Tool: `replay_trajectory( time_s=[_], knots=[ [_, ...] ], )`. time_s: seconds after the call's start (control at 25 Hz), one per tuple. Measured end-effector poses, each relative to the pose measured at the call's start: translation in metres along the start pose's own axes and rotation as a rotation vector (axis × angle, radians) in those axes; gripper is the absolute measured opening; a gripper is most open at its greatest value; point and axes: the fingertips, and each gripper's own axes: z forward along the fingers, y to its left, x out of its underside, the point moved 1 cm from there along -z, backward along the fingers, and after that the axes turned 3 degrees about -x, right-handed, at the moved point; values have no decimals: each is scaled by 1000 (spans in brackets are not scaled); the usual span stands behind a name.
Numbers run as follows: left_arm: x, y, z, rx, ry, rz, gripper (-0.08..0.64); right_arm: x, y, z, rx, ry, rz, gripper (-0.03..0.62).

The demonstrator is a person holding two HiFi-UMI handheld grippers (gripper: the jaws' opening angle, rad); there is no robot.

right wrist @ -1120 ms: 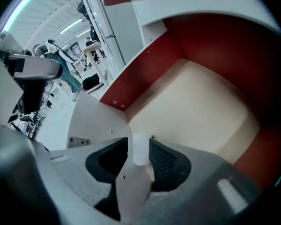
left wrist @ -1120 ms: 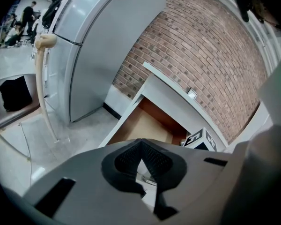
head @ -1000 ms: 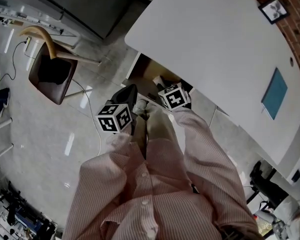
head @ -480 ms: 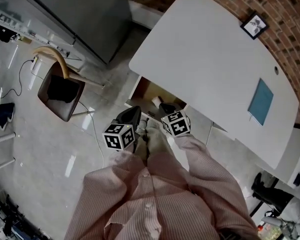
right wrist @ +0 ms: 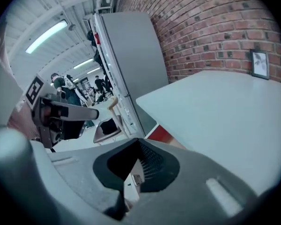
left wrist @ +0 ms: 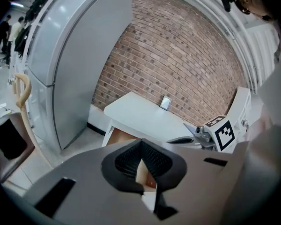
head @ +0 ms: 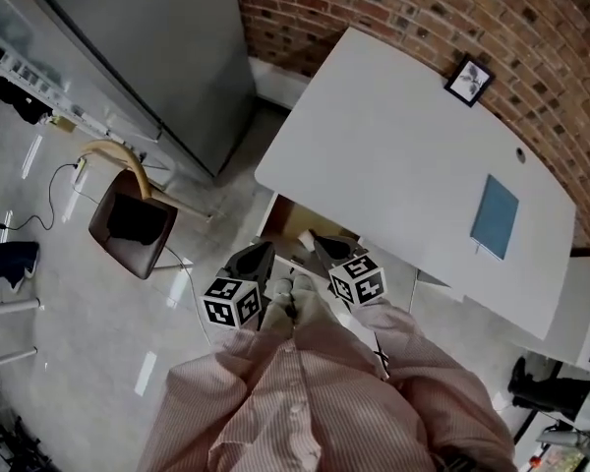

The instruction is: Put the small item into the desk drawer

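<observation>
Head view: the desk drawer (head: pixel 287 216) stands open under the white tabletop (head: pixel 393 136). A small pale item (head: pixel 304 236) lies inside; it is too small to tell its long axis.

Left gripper view: the left hand-held gripper (left wrist: pixel 143 165) has its jaws pressed together on nothing.

Right gripper view: the right hand-held gripper (right wrist: pixel 131 175) is also pressed together and holds nothing.

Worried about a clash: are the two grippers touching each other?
Apart. The head view shows a clear gap between the left gripper and the right gripper.
</observation>
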Motion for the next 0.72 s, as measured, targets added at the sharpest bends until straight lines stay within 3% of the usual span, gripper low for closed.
replay_trajectory(
  time_s=[0.12, 0.72],
  knots=[
    [-18, -6, -10, 3, -39, 60, -2, -20, 7, -15, -13, -66, 12, 7],
    [-94, -22, -46, 8, -232, 170, -2, -111, 11, -91, 31, -411, 24, 6]
  ],
)
